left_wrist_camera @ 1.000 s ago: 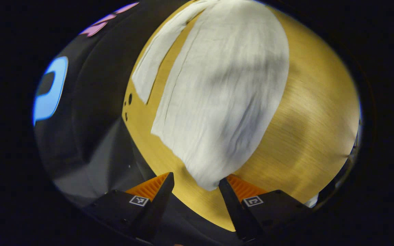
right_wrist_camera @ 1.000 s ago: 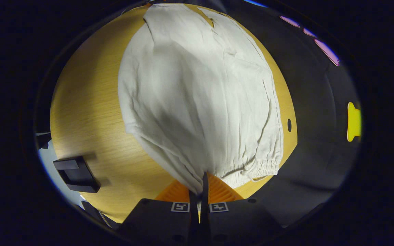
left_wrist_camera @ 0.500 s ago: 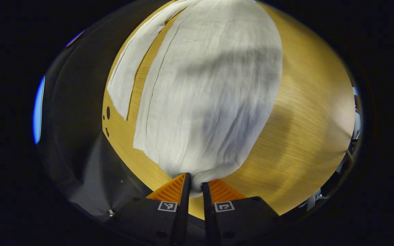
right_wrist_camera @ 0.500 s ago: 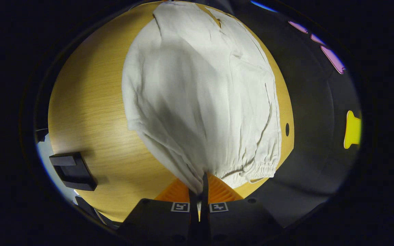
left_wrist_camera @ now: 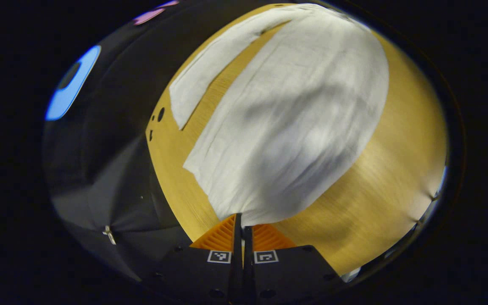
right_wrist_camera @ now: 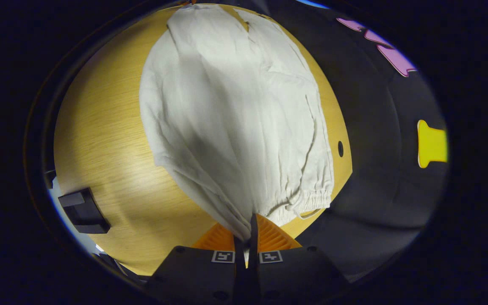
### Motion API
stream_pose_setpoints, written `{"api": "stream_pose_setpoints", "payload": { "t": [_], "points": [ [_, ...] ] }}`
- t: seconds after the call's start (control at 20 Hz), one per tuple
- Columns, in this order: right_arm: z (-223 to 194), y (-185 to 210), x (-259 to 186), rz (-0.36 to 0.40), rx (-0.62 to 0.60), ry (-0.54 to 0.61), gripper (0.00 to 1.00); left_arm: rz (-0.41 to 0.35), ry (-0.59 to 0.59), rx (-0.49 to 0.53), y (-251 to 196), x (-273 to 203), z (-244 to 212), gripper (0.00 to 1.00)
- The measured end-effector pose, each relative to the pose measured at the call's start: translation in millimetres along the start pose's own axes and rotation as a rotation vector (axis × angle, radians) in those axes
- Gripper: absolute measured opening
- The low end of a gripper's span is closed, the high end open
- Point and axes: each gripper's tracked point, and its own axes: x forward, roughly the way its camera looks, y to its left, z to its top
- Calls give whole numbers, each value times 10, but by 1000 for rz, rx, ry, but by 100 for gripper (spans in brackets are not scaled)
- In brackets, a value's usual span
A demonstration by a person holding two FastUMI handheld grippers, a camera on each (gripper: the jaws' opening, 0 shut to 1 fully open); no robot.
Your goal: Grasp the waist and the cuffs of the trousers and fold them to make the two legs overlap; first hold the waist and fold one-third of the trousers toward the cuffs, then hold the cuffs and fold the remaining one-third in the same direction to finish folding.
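White trousers (left_wrist_camera: 295, 118) lie spread on a wooden table (left_wrist_camera: 379, 186). In the left gripper view my left gripper (left_wrist_camera: 240, 226) is shut on the cuff end of the near leg; the other leg (left_wrist_camera: 210, 76) lies apart to the left. In the right gripper view my right gripper (right_wrist_camera: 248, 228) is shut on the near corner of the waist, and the fabric (right_wrist_camera: 235, 118) gathers into folds at the fingers. The elastic waistband (right_wrist_camera: 311, 199) runs off to the right toward the table edge.
A black block (right_wrist_camera: 84, 209) sits on the table (right_wrist_camera: 100, 127) near its left edge in the right gripper view. Small round holes (left_wrist_camera: 160, 114) mark the table near its far edge in the left gripper view. Black cloth walls surround the table.
My left gripper went from open around the cuff to shut on it, and has since pulled the cuff up slightly. My right gripper stayed shut on the waist, shifting a little.
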Motion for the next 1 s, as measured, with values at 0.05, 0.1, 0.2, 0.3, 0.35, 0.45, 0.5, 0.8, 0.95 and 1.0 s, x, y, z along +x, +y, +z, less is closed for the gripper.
{"api": "stream_pose_setpoints", "payload": {
  "t": [0.05, 0.1, 0.2, 0.3, 0.35, 0.45, 0.5, 0.8, 0.95, 1.0],
  "points": [
    [19, -57, -56, -32, 24, -6, 6, 15, -12, -52, 13, -72, 25, 5],
    [61, -109, -118, -58, 43, -14, 6, 32, -26, -113, 54, -92, 64, 5],
    [124, -198, -238, -93, 88, -34, 6, 61, -67, -262, 147, -186, 126, 5],
    [182, -332, -313, -119, 141, -52, 6, 95, -105, -396, 260, -308, 199, 5],
    [209, -379, -352, -129, 167, -58, 6, 108, -119, -440, 312, -353, 247, 5],
    [247, -502, -403, -143, 200, -71, 6, 138, -135, -450, 421, -439, 362, 5],
    [275, -572, -426, -149, 201, -75, 6, 152, -144, -428, 481, -491, 425, 5],
    [437, -1132, -450, -206, 273, -115, 6, 232, -223, -408, 1004, -643, 989, 5],
    [494, -1467, -410, -256, 396, -132, 6, 265, -279, -502, 1359, -662, 1361, 5],
    [519, -1579, -381, -271, 449, -140, 6, 272, -305, -550, 1486, -682, 1481, 5]
  ]
}}
